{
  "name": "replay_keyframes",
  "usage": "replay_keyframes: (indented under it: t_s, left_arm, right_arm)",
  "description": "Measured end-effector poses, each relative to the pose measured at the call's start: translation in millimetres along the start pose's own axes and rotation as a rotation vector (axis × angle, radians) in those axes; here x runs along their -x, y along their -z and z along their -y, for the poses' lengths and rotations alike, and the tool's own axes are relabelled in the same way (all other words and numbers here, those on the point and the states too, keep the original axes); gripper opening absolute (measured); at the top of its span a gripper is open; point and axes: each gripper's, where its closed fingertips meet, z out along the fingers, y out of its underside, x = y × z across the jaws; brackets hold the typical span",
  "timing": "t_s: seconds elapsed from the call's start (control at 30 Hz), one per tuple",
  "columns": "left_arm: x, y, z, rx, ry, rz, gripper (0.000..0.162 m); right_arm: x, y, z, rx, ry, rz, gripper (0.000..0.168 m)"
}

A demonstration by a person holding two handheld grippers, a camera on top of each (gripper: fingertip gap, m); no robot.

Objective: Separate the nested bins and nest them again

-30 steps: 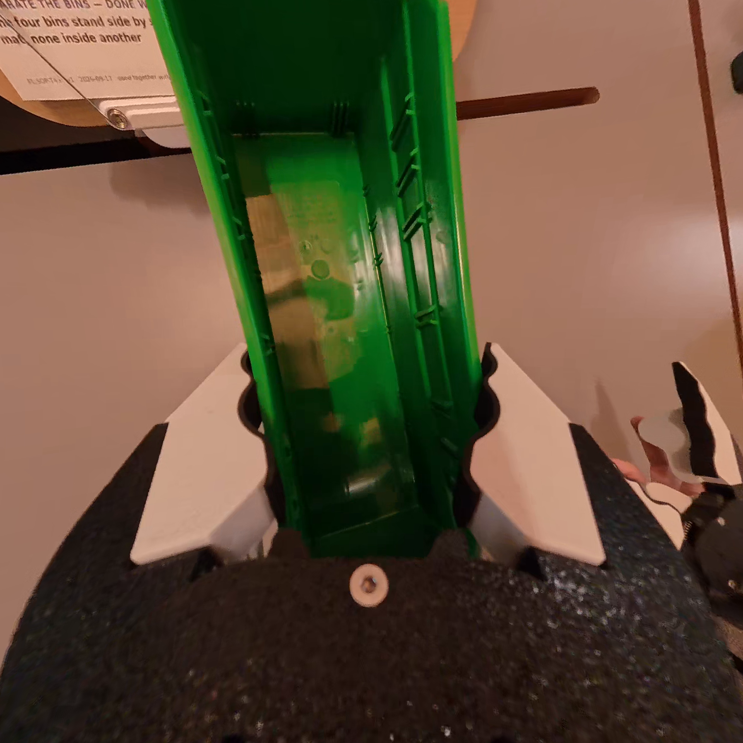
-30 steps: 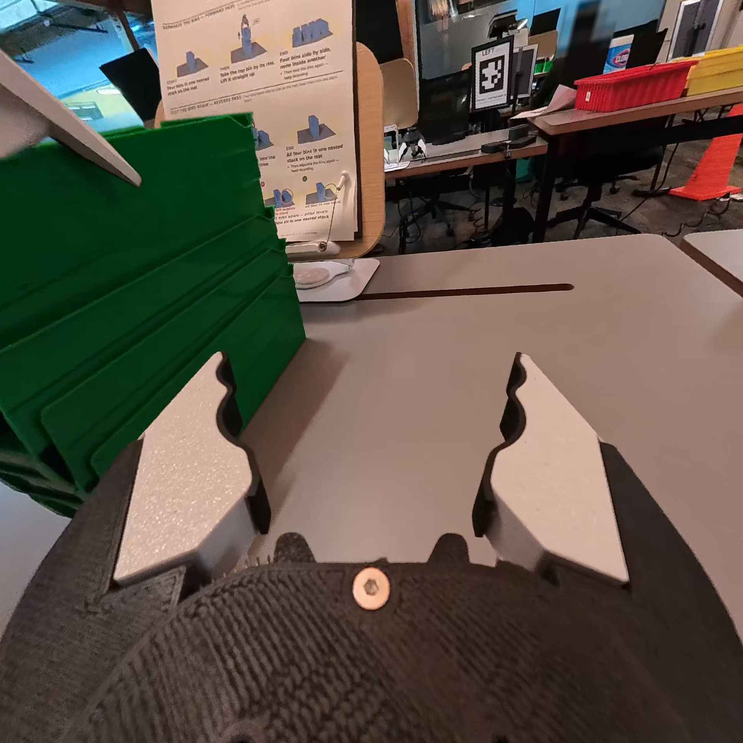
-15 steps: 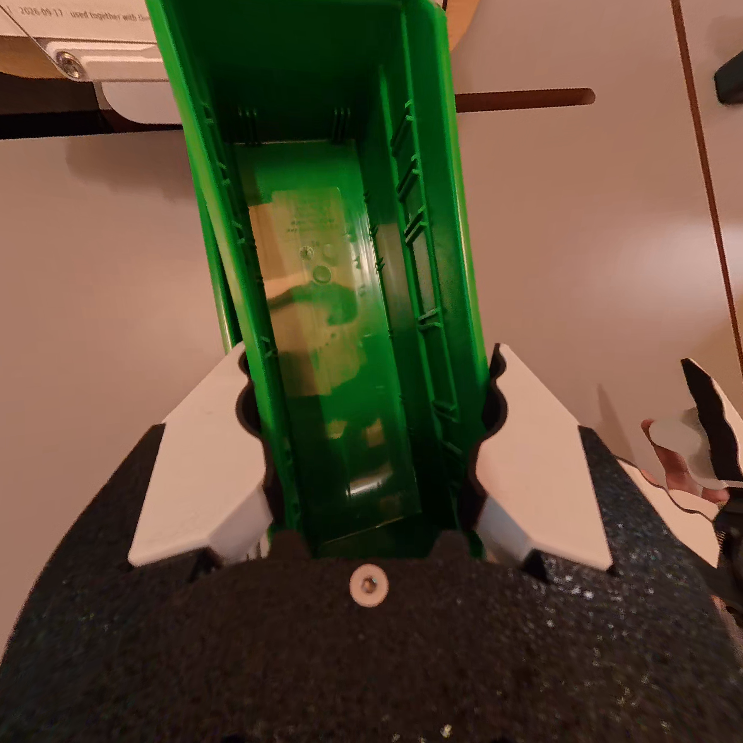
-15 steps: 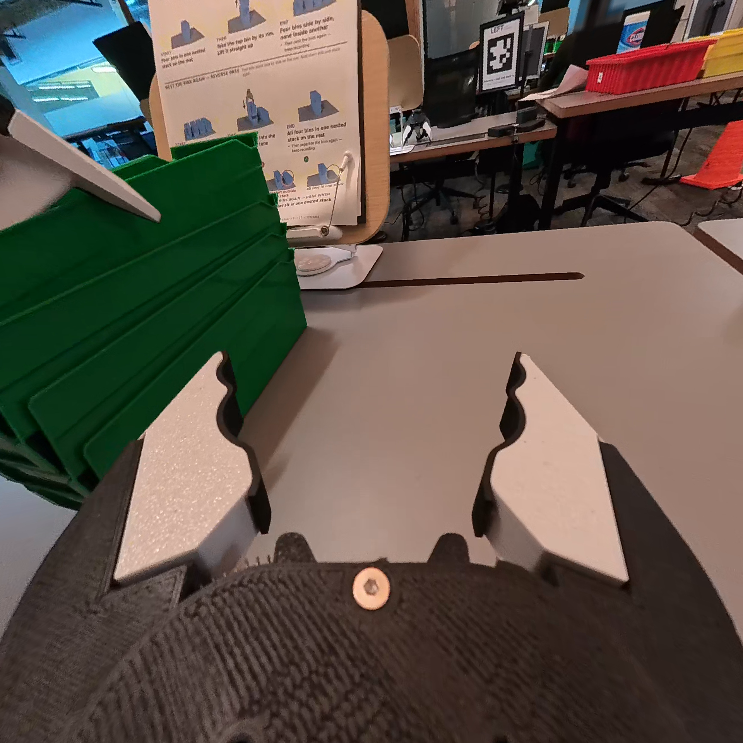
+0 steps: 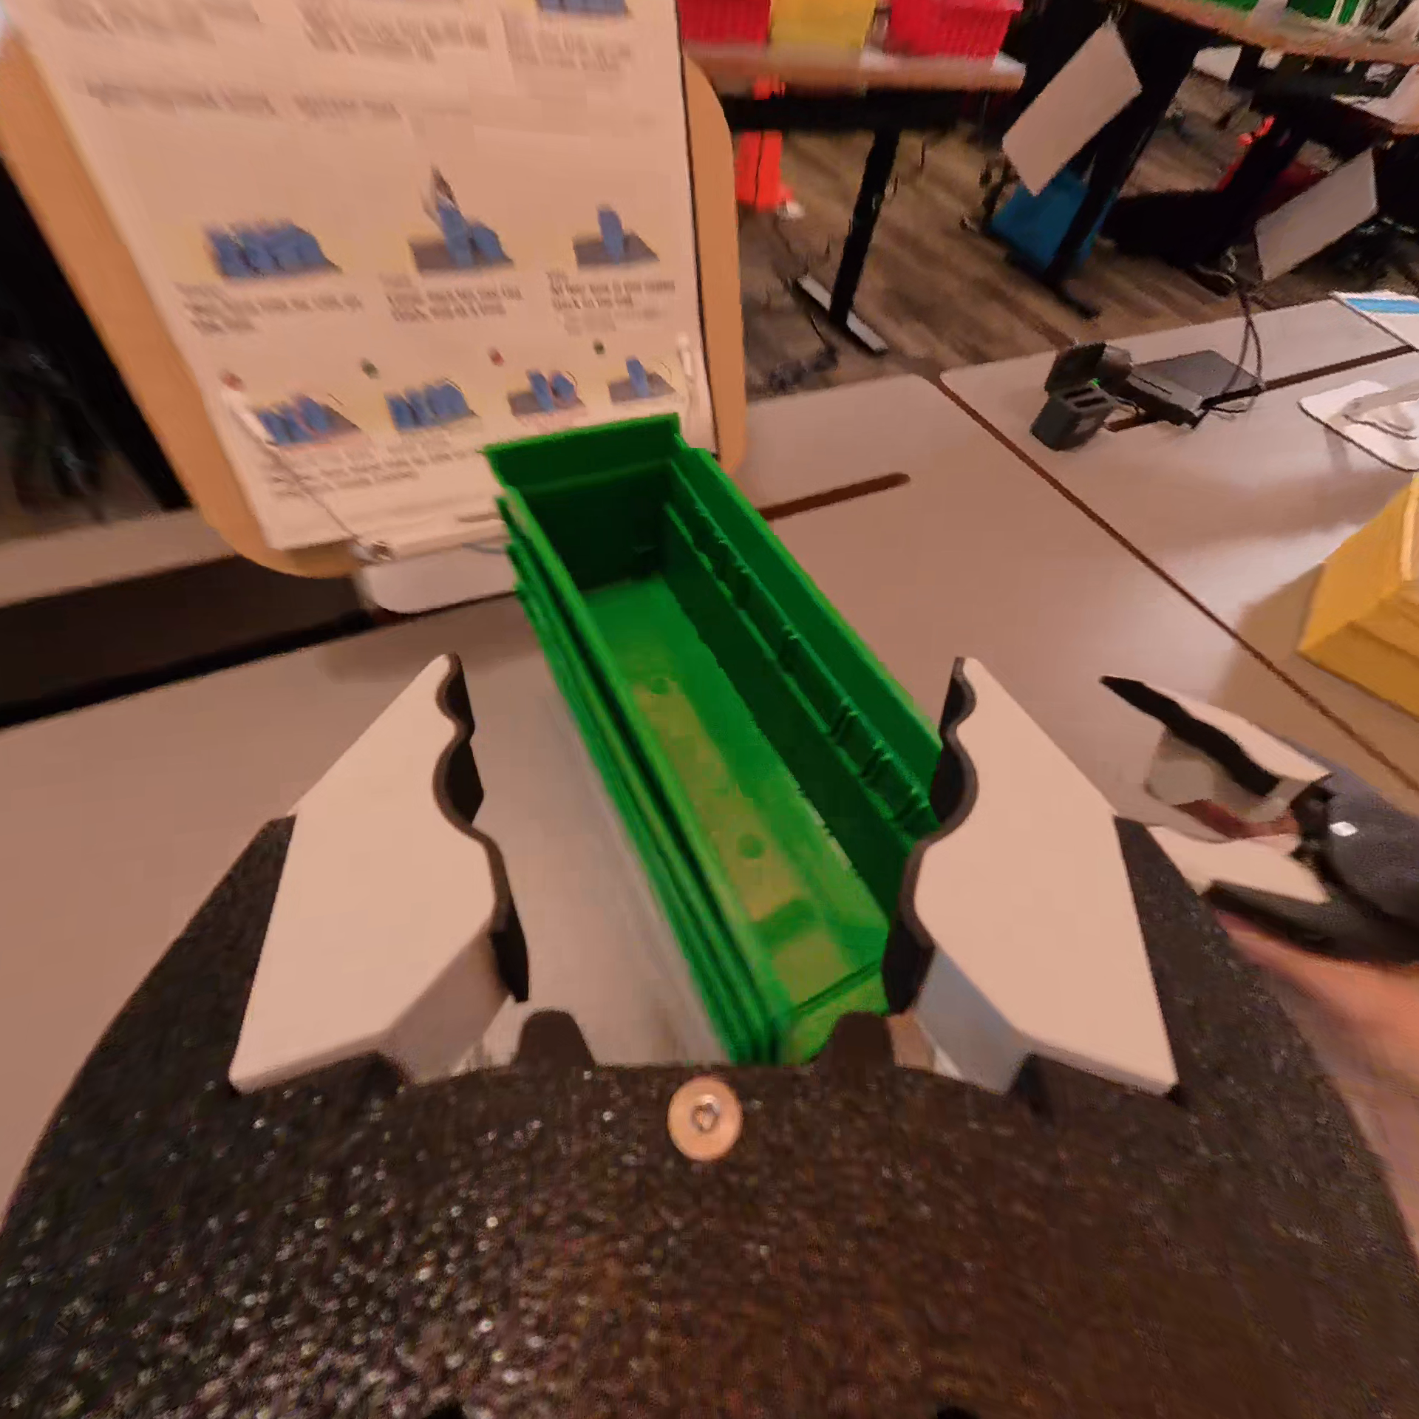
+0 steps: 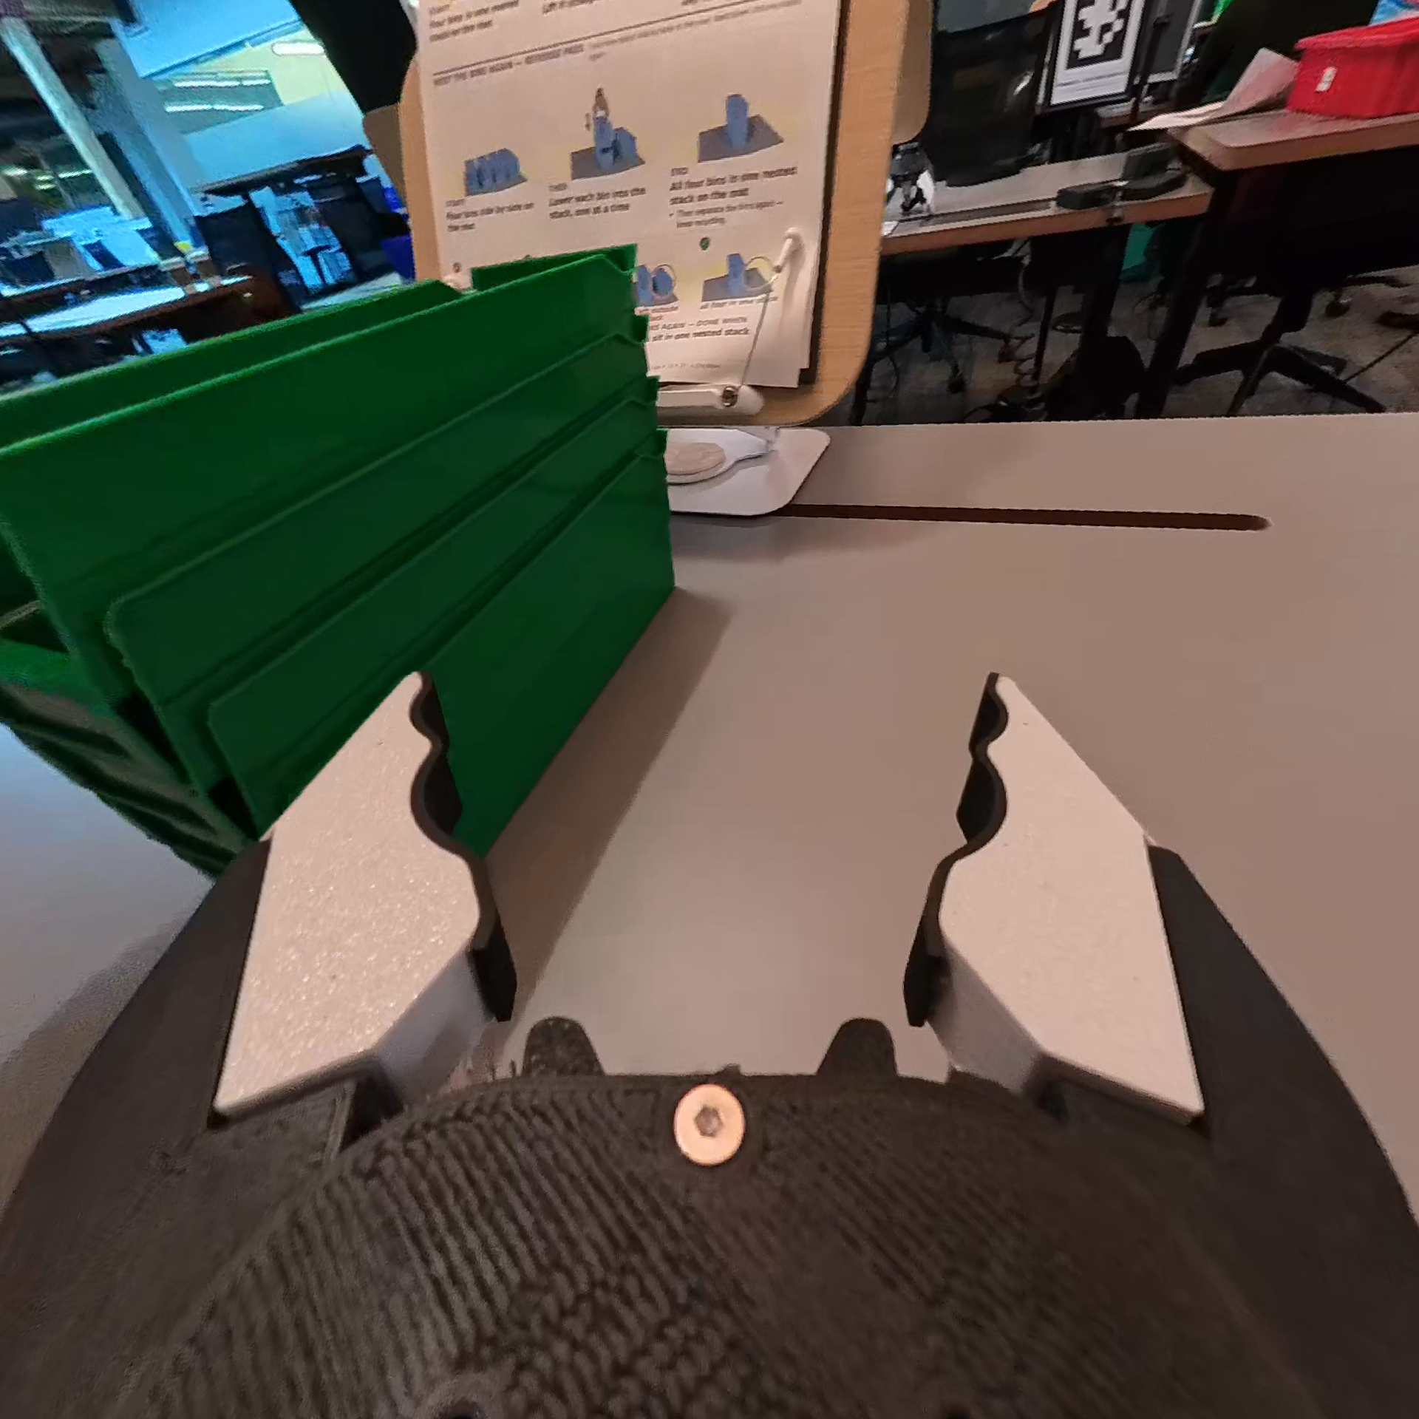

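A stack of nested green bins (image 5: 729,752) stands on the grey table (image 5: 192,806), long side pointing away from me. My left gripper (image 5: 706,664) is open wide above the stack's near end. The stack lies between the fingers, close to the right finger (image 5: 1021,860), with a gap to the left finger. My right gripper (image 6: 706,679) is open and empty, low over the table just right of the stack (image 6: 345,499). It also shows at the right edge of the left wrist view (image 5: 1228,768), held by a hand.
An instruction poster on a wooden stand (image 5: 430,269) rises right behind the bins, on a white base (image 6: 737,468). A dark slot (image 6: 1021,520) runs across the table beyond. Yellow bins (image 5: 1374,599) and a black device (image 5: 1113,384) sit on the neighbouring table at right.
My left gripper has opened and let go of the top green bin, and its view has tilted from straight down to forward. The right gripper has shifted slightly closer to the stack.
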Motion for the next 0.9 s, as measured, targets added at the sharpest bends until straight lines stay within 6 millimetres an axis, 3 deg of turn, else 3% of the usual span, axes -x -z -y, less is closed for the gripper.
replay_keyframes:
  t_s: [0.17,0.3,0.47,0.57,0.63,0.73,0.9]
  left_arm:
    - [49,54,-24,-0.188,-0.091,0.073,0.118]
    - [93,83,-54,-0.342,-0.138,0.138,0.105]
    - [108,74,-97,-0.357,-0.154,0.08,0.09]
    - [115,70,-105,-0.427,-0.181,0.117,0.071]
    - [118,71,-104,-0.46,-0.263,0.164,0.074]
    - [113,58,-118,-0.332,-0.288,0.105,0.094]
    - [125,49,-127,-0.218,-0.339,0.182,0.1]
  right_arm:
    - [27,0,2,0.015,-0.02,0.084,0.133]
    - [43,1,-4,0.06,0.007,0.129,0.128]
    - [39,0,-3,0.056,0.034,0.095,0.12]
    - [40,-4,7,0.006,0.02,0.097,0.118]
    - [37,-8,12,-0.021,0.016,0.085,0.122]
    - [34,-15,9,-0.025,0.004,0.078,0.129]
    - [35,-22,6,-0.005,-0.058,0.106,0.133]
